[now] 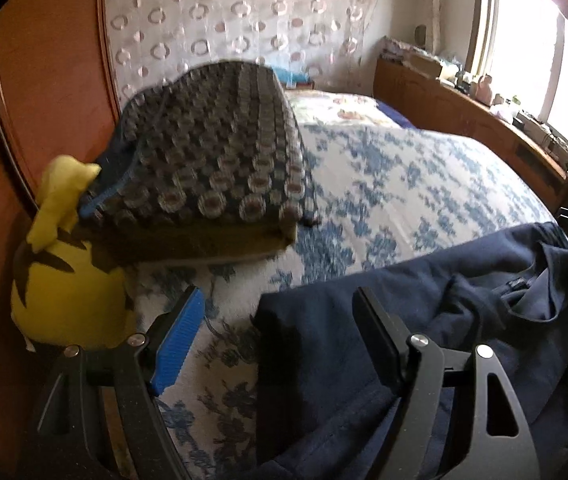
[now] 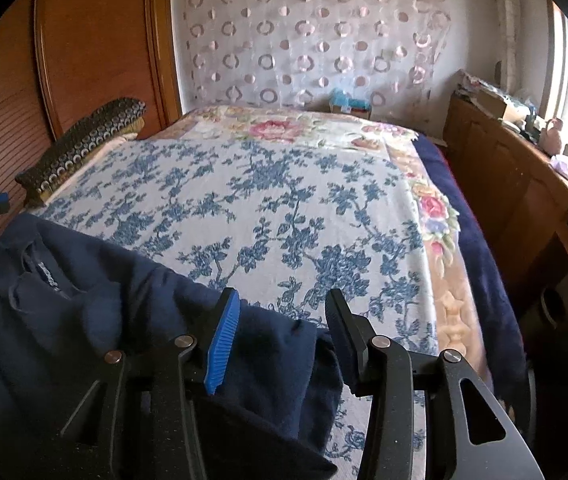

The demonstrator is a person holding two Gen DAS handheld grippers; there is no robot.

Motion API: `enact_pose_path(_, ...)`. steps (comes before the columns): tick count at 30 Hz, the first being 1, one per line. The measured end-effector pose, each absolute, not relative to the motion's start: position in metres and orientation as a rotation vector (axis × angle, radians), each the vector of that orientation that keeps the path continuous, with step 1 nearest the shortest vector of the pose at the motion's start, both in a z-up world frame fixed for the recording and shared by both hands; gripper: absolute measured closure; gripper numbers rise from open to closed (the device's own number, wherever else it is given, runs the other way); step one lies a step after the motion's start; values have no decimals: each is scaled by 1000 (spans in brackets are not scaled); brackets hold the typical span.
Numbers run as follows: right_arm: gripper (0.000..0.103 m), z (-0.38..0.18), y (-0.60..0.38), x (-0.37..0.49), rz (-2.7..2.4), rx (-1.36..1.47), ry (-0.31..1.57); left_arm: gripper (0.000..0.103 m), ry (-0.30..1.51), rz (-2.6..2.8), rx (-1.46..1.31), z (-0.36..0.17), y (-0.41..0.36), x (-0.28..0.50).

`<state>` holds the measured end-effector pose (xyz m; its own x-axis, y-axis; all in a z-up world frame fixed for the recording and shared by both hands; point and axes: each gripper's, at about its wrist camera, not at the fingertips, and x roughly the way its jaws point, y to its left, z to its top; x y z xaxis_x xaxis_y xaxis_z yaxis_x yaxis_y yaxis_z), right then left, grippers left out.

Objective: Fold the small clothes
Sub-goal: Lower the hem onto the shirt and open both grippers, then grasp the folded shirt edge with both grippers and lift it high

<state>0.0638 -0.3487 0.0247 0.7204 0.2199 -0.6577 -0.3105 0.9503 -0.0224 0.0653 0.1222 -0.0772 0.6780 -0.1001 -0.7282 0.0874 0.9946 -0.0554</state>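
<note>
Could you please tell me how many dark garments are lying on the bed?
1: the navy garment lies crumpled at the bed's near edge, between both open grippers. More could be hidden out of frame.

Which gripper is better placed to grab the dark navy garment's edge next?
Probably the right gripper: the dark navy fleece garment has its folded edge lying between the open jaws. The left gripper is open too, straddling the garment's corner, with more bedspread than cloth between its jaws.
</note>
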Motion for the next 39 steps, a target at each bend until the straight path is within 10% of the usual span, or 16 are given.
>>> enact_pose_path(31,40,1,-357,82,317,-120,838,25,898,-96,-14,-106,120,73)
enact_pose_path(39,77,2,-355,76,391,-126,839,67,912,-184,-28,-100,110,75)
